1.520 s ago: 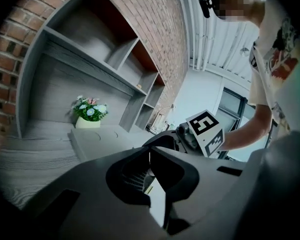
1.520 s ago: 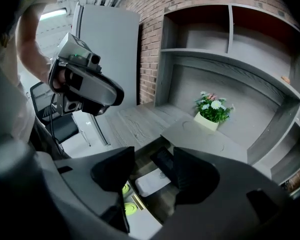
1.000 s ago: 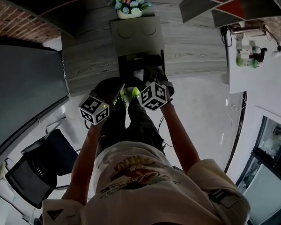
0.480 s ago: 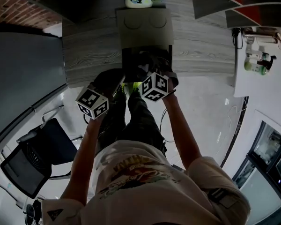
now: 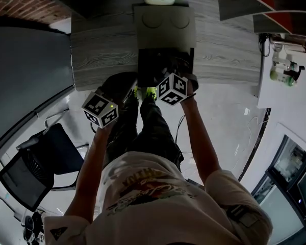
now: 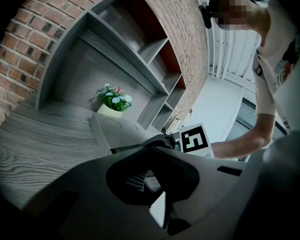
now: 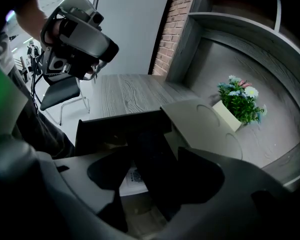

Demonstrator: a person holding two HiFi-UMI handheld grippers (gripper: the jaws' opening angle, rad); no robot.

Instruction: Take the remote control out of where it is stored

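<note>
Where the dark drawer [image 7: 115, 126] stands pulled out from the pale grey box [image 7: 200, 124] on the wood-grain desk [image 7: 125, 91], the remote control [image 7: 154, 176] lies inside it. It is a long, slim, black slab that runs lengthwise from the drawer's back wall toward the camera. Its surface is in shadow, so no buttons can be made out.

Right gripper [image 7: 155, 154]: it reaches steeply down into the drawer. Its jaws have just been opening and now stand wide apart, one on each side of the remote control, without clamping it.

Left gripper [image 6: 150, 151]: it is held outside the drawer, just beside its left edge, pointing nearly level across the desk. Its jaws are drawn together at the tips with nothing between them.

Drawer contents: beside the remote control, partly under it, lies a white printed slip [image 7: 134, 176] on the brownish drawer floor. The rest of the interior is too dark to read.

Behind the box, a cream pot [image 7: 225, 115] holds a green plant with blue, white and pink flowers [image 7: 240, 100].

Head view: the open drawer [image 5: 143, 70] projects from the box [image 5: 166, 27] toward the person, and the right gripper's marker cube [image 5: 173, 88] hangs at its front edge.
</note>
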